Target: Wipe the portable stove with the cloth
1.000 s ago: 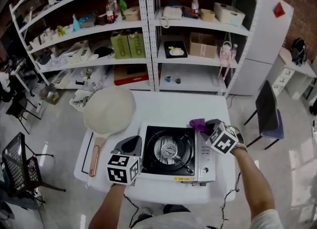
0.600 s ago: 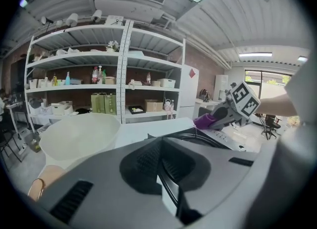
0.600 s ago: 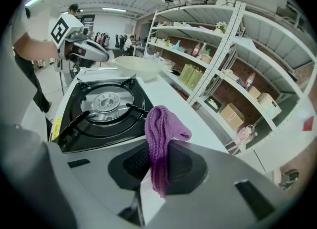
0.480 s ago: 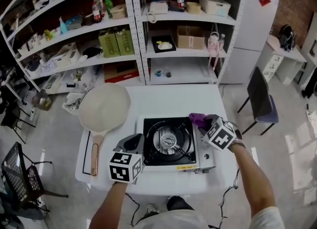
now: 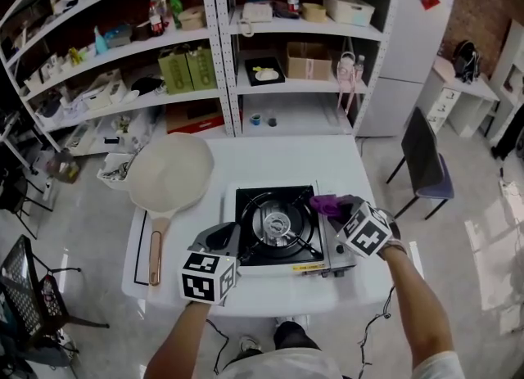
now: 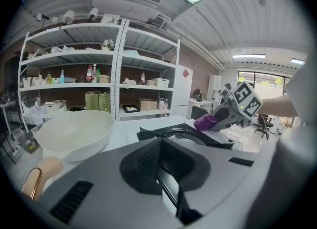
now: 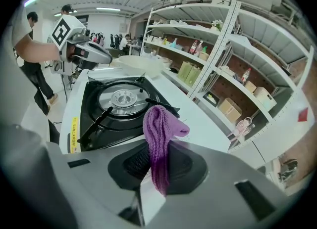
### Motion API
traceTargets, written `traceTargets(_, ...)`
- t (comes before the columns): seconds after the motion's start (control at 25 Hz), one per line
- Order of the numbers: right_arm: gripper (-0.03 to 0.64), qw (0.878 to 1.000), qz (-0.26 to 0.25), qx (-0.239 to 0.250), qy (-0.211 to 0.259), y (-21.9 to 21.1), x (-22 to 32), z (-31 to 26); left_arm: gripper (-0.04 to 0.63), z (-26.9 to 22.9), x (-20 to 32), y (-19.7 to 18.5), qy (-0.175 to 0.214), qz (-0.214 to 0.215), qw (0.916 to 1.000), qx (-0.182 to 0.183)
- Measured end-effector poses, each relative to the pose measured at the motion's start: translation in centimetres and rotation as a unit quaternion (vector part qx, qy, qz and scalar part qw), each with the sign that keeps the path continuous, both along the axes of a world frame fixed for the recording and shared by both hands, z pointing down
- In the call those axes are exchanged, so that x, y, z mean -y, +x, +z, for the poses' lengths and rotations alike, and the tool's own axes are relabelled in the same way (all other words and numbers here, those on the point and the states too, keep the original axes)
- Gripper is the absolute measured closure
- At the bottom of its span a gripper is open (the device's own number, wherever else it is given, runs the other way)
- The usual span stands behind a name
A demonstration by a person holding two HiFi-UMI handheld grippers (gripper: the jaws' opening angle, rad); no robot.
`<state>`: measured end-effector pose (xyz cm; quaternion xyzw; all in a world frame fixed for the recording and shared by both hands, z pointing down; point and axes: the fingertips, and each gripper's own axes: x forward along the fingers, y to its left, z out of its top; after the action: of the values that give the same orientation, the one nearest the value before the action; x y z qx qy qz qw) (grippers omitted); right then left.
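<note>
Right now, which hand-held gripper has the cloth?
The right hand-held gripper: its jaws are shut on the purple cloth, at the portable stove's right side. The left hand-held gripper is shut on nothing, beside the stove's left edge.

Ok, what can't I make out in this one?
Whether the cloth touches the portable stove: in the head view the right gripper covers the spot; in the right gripper view the cloth itself does.
Print on the stove's yellow label: too small, head view.
Jaws of the left gripper, head view: under its marker cube; its own view shows them together, empty.
Most shelf items: too small to name.
</note>
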<state>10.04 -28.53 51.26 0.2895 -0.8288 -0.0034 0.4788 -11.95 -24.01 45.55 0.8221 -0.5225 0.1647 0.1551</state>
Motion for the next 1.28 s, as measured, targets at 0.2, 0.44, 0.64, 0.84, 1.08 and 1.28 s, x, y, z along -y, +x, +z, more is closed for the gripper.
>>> traceTargets(0.2,0.554,1.0,0.01,-0.001,0.001,0.3,-1.8,0.0,0.59,-0.1,-0.6,0.5,0.004,0.012,0.9999,-0.005)
traceTargets(0.44,0.554,1.0,0.024,-0.005,-0.001,0.4,-4.7,0.1,0.589,-0.4,-1.9,0.8,0.007,0.028,0.9995,-0.008)
traceTargets(0.64,0.554,0.999,0.038,-0.007,-0.005,0.7,-6.9,0.4,0.589,-0.2,-3.4,0.7,0.007,0.038,0.9992,-0.01)
traceTargets(0.84,0.554,0.998,0.057,-0.004,-0.008,1.0,-9.3,0.1,0.59,-0.3,-4.5,0.6,0.006,0.047,0.9987,-0.017)
traceTargets(1.08,0.554,0.996,0.09,0.018,-0.014,1.3,-11.8,0.2,0.591,-0.1,-5.6,0.6,0.007,0.06,0.998,-0.019)
traceTargets(1.28,0.554,0.995,0.097,0.011,-0.012,1.5,-13.8,0.2,0.59,0.2,-6.7,1.0,0.007,0.074,0.997,-0.02)
